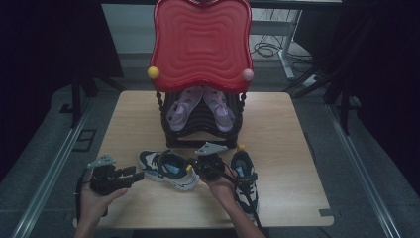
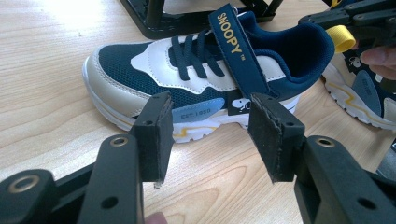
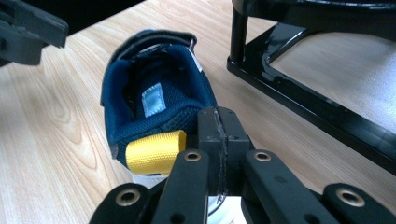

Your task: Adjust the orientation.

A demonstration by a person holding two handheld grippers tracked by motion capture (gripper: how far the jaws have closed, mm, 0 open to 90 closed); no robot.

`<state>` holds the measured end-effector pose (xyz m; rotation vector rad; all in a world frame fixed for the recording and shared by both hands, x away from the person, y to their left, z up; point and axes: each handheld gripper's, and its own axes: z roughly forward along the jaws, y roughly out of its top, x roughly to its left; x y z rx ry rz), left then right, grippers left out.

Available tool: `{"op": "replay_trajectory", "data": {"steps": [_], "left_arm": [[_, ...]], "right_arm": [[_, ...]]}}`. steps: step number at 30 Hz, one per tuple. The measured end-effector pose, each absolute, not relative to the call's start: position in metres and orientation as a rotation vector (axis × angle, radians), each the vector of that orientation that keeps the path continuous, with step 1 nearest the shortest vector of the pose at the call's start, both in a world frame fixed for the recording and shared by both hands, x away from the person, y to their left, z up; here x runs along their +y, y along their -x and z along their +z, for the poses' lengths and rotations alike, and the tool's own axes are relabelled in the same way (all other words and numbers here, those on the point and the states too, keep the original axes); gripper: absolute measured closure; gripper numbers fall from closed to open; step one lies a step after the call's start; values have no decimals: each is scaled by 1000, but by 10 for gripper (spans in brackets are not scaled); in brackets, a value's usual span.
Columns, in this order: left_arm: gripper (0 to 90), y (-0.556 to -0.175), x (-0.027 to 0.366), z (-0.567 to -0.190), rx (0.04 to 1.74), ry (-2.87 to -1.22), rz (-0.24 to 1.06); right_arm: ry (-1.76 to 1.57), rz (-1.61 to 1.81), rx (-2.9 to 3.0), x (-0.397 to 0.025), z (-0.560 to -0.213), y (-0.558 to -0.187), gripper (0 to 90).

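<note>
A navy and white Snoopy sneaker point(image 1: 166, 168) point(image 2: 196, 79) lies flat on the wooden table, toe to the left. My left gripper point(image 1: 136, 173) point(image 2: 208, 121) is open, its pads spread just short of the shoe's side with bare wood between them. My right gripper point(image 1: 194, 166) point(image 3: 219, 123) is shut at that shoe's heel point(image 3: 154, 102), pads pressed together right beside the yellow pull loop point(image 3: 154, 151) point(image 2: 340, 38). I see nothing held between them. The matching second sneaker point(image 1: 245, 181) point(image 2: 364, 98) lies to the right under my right forearm.
A black shoe rack point(image 1: 198, 136) point(image 3: 317, 102) stands at the table's middle back with a pair of purple sandals point(image 1: 200, 111) on it. A big red tray point(image 1: 200, 44) leans upright above the rack. Bare table point(image 1: 292, 144) spreads to the right and left.
</note>
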<state>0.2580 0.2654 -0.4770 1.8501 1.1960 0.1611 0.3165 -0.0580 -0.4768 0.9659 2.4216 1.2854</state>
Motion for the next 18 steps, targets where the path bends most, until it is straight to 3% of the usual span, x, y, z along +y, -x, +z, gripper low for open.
{"op": "replay_trajectory", "data": {"steps": [18], "left_arm": [[500, -259, 269, -479, 1208, -1848, 161]], "right_arm": [[-889, 1284, 2470, -55, -479, -309, 900]]}}
